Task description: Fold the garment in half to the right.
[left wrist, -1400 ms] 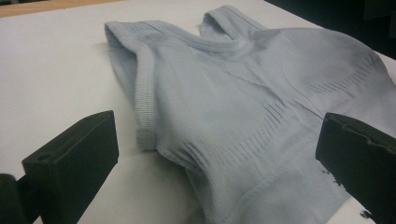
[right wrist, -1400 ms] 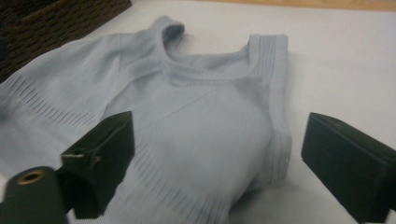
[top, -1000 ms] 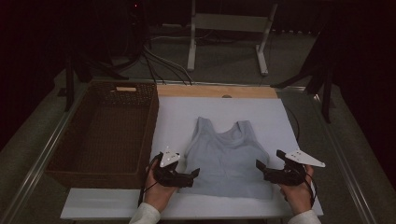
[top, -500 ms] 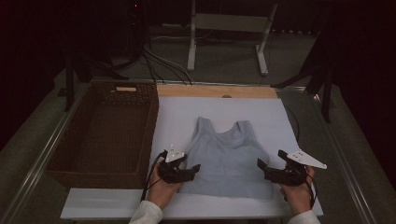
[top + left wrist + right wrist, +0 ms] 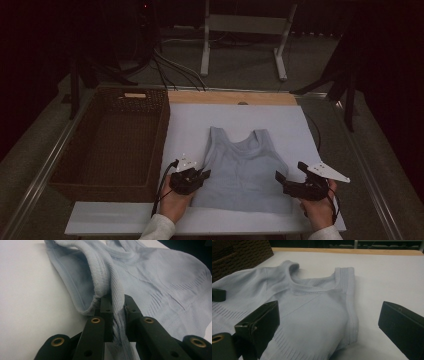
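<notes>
I can read no text, label, brand or number anywhere in these views. None of the surfaces before me carries legible markings.

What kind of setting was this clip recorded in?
Probably a lab or recording workspace, not a home: a white board-topped table holds one pale blue sleeveless top and a brown wicker basket, with loose black cables on grey carpet beyond.

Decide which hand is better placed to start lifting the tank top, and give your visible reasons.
Left, probably: the left gripper has just closed its jaws on the tank top edge, while the right gripper stands open, gripping nothing.
</notes>
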A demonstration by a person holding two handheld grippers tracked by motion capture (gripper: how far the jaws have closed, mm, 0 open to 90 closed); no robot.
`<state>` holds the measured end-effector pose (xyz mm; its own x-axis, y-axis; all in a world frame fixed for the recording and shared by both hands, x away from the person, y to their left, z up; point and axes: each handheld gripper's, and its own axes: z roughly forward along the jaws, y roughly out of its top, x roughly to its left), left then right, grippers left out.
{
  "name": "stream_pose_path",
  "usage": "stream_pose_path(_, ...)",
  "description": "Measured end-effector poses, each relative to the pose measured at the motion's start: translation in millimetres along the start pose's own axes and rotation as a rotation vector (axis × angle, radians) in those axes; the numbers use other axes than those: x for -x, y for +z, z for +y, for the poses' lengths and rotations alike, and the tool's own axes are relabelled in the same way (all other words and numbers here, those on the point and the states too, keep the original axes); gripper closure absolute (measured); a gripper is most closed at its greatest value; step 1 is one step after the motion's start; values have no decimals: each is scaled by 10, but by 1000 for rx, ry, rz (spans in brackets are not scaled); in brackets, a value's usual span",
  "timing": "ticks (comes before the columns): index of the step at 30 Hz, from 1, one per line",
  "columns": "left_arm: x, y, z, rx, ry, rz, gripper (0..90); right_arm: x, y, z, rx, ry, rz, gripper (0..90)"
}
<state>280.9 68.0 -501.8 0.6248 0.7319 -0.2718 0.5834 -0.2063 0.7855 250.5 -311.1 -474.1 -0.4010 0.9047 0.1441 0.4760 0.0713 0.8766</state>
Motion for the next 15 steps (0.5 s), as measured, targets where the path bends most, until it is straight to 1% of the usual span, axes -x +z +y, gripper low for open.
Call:
stream_pose_path(5, 6, -28, -19, -14, -7, 7, 821, 16, -12, -14, -1, -5, -10, 38)
stream_pose_path(8, 1, -56, -22, -21, -10, 9, 822, 21, -18, -15, 3, 0, -11, 38)
stream_pose_path(11, -8, -88, -21, -25, -7, 16, 822, 22, -23, -14, 6, 0, -11, 38)
stream_pose_path(12, -17, -112, -23, -24, -15, 19, 823, 21, -26, -15, 6, -1, -12, 38)
stream_pose_path(15, -19, -136, -24, -25, -15, 26, 823, 19, -30, -15, 7, 0, -13, 38)
